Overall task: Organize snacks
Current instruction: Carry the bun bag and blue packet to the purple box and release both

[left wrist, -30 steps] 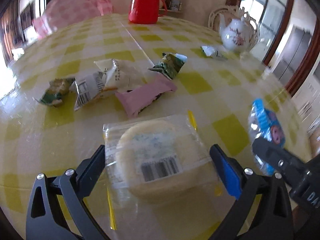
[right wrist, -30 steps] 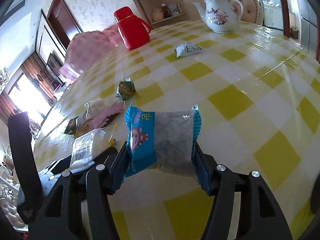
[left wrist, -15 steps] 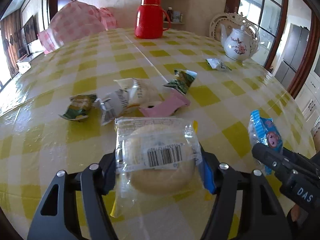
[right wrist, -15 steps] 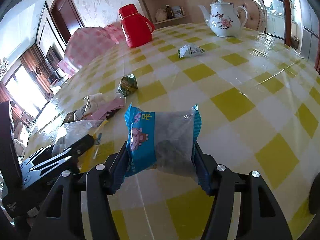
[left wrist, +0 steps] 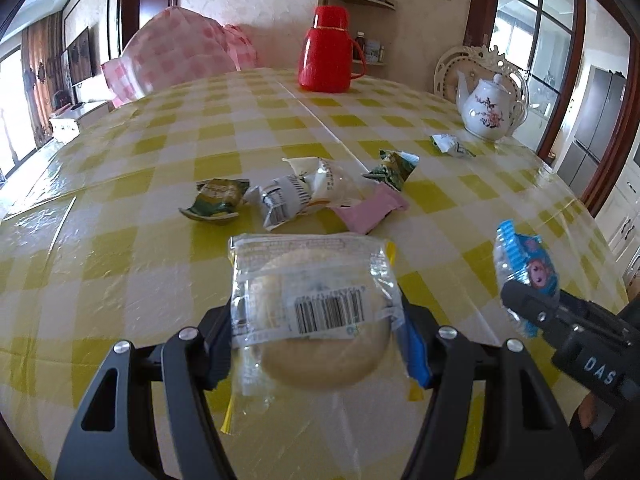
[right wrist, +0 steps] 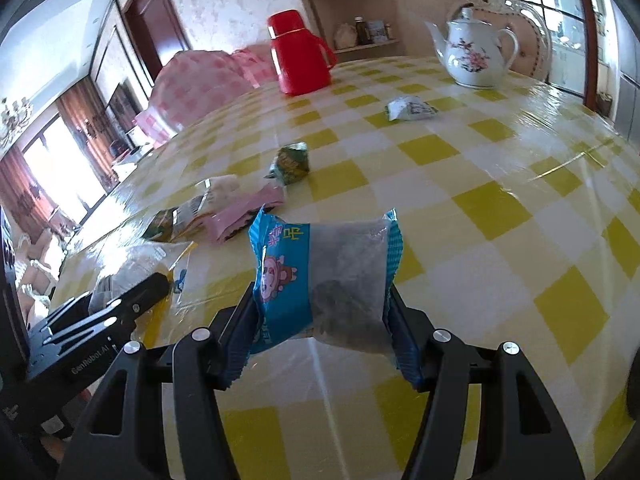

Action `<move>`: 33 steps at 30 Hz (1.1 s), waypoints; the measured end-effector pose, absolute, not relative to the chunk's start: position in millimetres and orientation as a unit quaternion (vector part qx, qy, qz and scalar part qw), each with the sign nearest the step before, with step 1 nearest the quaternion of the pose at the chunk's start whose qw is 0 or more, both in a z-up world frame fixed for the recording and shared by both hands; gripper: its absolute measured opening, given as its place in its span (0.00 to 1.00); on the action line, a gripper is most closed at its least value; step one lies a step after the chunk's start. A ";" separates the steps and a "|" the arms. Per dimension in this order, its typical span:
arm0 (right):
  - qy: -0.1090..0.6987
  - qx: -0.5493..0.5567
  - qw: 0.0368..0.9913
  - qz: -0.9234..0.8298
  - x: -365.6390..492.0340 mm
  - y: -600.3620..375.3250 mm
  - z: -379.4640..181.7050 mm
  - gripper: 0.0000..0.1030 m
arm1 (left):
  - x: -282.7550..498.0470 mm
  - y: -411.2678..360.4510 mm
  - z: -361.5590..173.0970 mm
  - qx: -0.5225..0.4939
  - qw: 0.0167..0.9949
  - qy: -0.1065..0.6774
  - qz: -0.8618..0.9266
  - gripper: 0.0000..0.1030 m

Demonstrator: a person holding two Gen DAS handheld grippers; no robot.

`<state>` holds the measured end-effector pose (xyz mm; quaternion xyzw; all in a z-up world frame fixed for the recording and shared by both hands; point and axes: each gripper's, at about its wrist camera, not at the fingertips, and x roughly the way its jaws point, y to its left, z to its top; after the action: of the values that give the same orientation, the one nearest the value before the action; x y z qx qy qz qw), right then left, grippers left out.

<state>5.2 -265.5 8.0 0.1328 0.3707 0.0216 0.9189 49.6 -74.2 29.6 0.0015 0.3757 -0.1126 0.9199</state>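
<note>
Left gripper [left wrist: 316,344] clamping a clear-wrapped round pastry [left wrist: 320,320] by its two sides, barcode label facing up, packet lifted clear of the yellow-checked tablecloth [left wrist: 120,264]; jaws having just been closing, with the pastry between them. Right gripper [right wrist: 320,328] pinching a blue-edged cartoon snack packet [right wrist: 328,276] across its width, dark contents showing through the clear panel, packet raised off the cloth. Showing off to the right of the left gripper, the right gripper's tip with that blue packet; showing low to the left of the right gripper, the left gripper's finger [right wrist: 132,296] on the pastry wrapper. Lying ahead of the left gripper, a loose cluster: green packet [left wrist: 216,200], white barcode-printed packet [left wrist: 304,192], pink packet [left wrist: 372,210], a second green packet [left wrist: 394,168]. Sitting farther ahead and rightward, a small white packet [left wrist: 450,146] near the floral teapot [left wrist: 490,110]. Standing at the far edge, a red thermos jug [left wrist: 330,52]
</note>
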 end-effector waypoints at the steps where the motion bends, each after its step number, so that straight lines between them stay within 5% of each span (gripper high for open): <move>1: 0.370 0.129 0.920 0.026 3.5 -261.3 8.3 0.58 | 47.3 -72.3 30.7 0.000 0.921 0.373 -0.112 0.65; 33: 0.342 0.050 0.930 0.123 -89.1 -143.7 23.7 0.58 | -78.6 31.6 65.8 -0.079 0.954 0.289 -0.028 0.65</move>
<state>-89.1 -143.7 23.7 0.0501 0.3419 0.1232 0.9303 -78.6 31.6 65.8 -0.0789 0.2888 -0.0281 0.9537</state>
